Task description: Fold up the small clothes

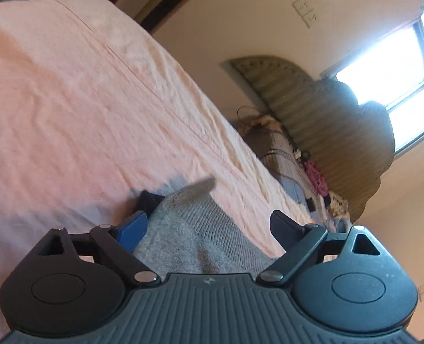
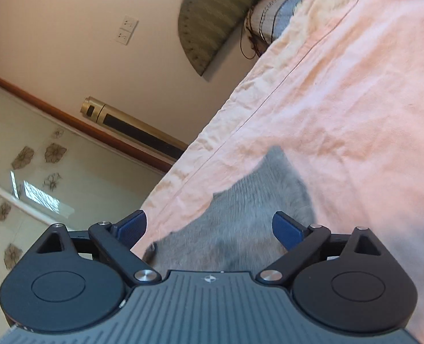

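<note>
A small grey knit garment (image 1: 200, 238) lies on the pink bed sheet (image 1: 83, 100), with a ribbed band and a dark piece at its far edge. My left gripper (image 1: 209, 223) is open, its jaws wide apart just above the garment. In the right wrist view the same grey garment (image 2: 240, 223) lies blurred on the pink sheet (image 2: 355, 100). My right gripper (image 2: 209, 226) is open too, jaws spread over the cloth. Neither gripper holds anything.
The bed edge runs close by in both views. A green padded headboard (image 1: 312, 120) and piled bedding (image 1: 283, 154) stand at the bed's head. A window (image 1: 389, 80), a gold tower unit (image 2: 131, 126) and a glass door (image 2: 25, 172) line the walls.
</note>
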### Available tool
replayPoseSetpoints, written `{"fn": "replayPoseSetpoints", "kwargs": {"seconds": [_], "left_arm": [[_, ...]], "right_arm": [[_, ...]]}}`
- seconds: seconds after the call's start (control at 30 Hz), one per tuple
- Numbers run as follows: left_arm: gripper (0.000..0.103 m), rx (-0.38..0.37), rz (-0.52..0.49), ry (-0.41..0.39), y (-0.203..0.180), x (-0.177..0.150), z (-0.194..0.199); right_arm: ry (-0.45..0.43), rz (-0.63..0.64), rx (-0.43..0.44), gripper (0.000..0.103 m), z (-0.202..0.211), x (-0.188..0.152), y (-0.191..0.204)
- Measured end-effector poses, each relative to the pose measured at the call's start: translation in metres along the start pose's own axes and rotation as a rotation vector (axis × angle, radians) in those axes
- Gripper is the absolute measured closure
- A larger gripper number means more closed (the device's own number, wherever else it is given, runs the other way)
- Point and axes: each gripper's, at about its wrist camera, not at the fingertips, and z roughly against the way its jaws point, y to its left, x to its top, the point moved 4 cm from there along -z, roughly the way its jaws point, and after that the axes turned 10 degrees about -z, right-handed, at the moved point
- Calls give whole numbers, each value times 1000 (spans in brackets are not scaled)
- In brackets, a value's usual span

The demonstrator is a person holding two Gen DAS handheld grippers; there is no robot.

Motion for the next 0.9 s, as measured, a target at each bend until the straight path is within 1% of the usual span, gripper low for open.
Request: {"fn": "replayPoseSetpoints", "kwargs": {"seconds": [0.07, 0.17, 0.23, 0.3, 0.33, 0.37, 0.4, 0.43, 0.47, 0.53, 0.57, 0.63, 0.7, 0.73, 0.77, 0.8, 0.83, 0.87, 0.9], "left_arm": [[10, 24, 6, -4, 9, -12, 33], [10, 69, 31, 15, 24, -53, 78], [10, 59, 70, 31, 35, -92, 103], [10, 41, 102, 56, 40, -127, 117], [10, 25, 74, 12, 38, -139, 125], [9, 42, 39, -18, 32, -147, 131], [9, 49, 18, -27, 26, -154, 131], [8, 31, 31, -29, 22, -157, 129], [5, -9, 58, -31, 19, -159, 123], [3, -60, 71, -45, 12, -157, 108], [3, -57, 66, -59, 9, -153, 99], [3, -40, 85, -93, 7, -145, 85], [4, -42, 110, -105, 7, -138, 74], [4, -33, 106, -105, 6, -137, 71], [7, -28, 103, -102, 5, -136, 69], [27, -21, 101, -89, 5, -136, 66], [48, -5, 99, -54, 7, -138, 62], [87, 15, 109, -4, 12, -140, 55], [98, 44, 132, 40, 21, -146, 50]], "right_arm": [[8, 23, -17, 8, 30, -22, 0], [3, 34, -35, 8, 80, -64, -7], [-12, 37, -78, 6, 108, -90, -16], [-7, 8, -103, 6, 122, -111, -27], [-1, -6, -117, 6, 123, -120, -31], [10, -3, -130, 7, 121, -128, -34], [-1, 27, -133, 6, 118, -133, -33], [-17, 48, -139, 5, 114, -135, -29], [-27, 42, -142, 4, 108, -135, -27], [-23, -30, -97, 4, 90, -129, -26], [-43, -43, -82, 4, 80, -125, -24], [-75, -23, -103, 2, 61, -118, -15], [-78, -35, -102, 3, 44, -116, -11], [-87, -27, -107, 5, 38, -116, -9], [-82, -24, -119, 12, 33, -116, -8], [-65, -23, -129, 35, 28, -116, -9], [-30, -42, -134, 55, 23, -117, -13], [0, -70, -141, 90, 19, -117, -20], [4, -82, -141, 89, 18, -118, -26]]}}
